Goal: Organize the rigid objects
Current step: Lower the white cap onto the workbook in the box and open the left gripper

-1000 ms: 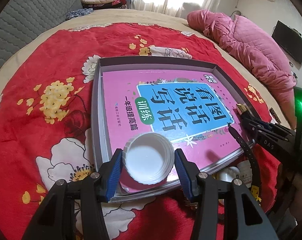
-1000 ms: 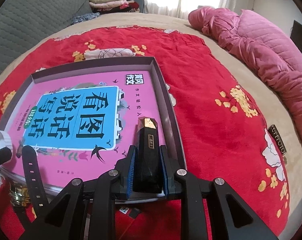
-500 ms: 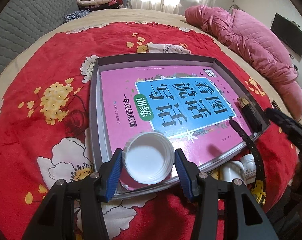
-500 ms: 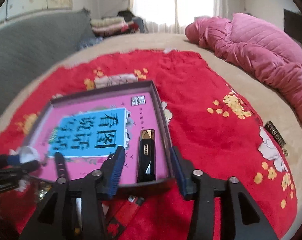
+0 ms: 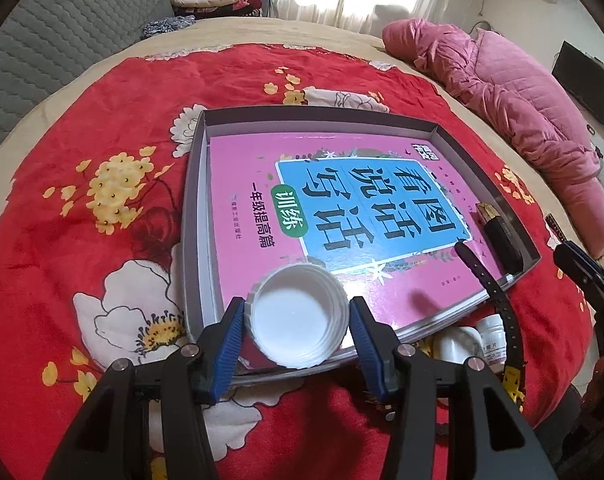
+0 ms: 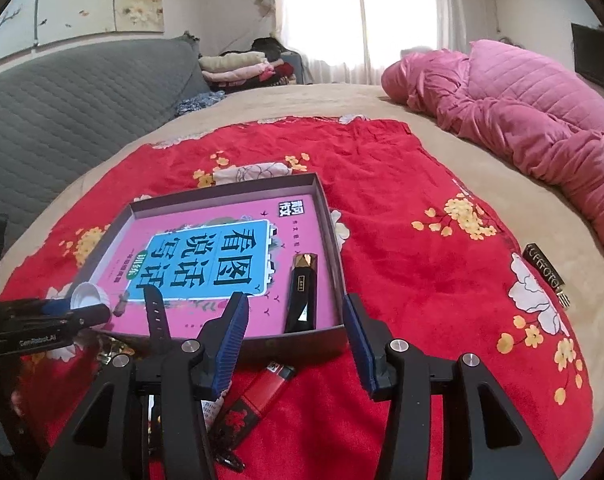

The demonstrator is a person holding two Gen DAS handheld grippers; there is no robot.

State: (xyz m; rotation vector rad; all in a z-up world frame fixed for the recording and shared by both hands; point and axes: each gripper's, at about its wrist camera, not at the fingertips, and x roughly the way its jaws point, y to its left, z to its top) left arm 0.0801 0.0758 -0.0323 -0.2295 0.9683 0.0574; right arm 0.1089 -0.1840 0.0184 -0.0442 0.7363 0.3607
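A grey shallow box (image 5: pixel 196 216) (image 6: pixel 329 216) on the red flowered blanket holds a pink book (image 5: pixel 342 184) (image 6: pixel 221 256). My left gripper (image 5: pixel 297 320) is shut on a white bottle cap (image 5: pixel 299 322), held over the box's near edge; the cap also shows in the right wrist view (image 6: pixel 87 294). My right gripper (image 6: pixel 295 320) is open and empty, pulled back from the box. A black lipstick tube (image 6: pixel 302 292) (image 5: pixel 500 236) lies in the box by its right wall. A black strap (image 6: pixel 155 312) (image 5: pixel 490 292) hangs over the near edge.
A red lighter (image 6: pixel 257 396) lies on the blanket under my right gripper. Small white bottles (image 5: pixel 490 336) sit beside the box. A dark flat tag (image 6: pixel 544 272) lies at the right. A pink quilt (image 6: pixel 522 120) and grey headboard (image 6: pixel 61 92) border the bed.
My right gripper opened, let go of the black lipstick tube in the box, and drew back and up. My left gripper still holds the white cap in place.
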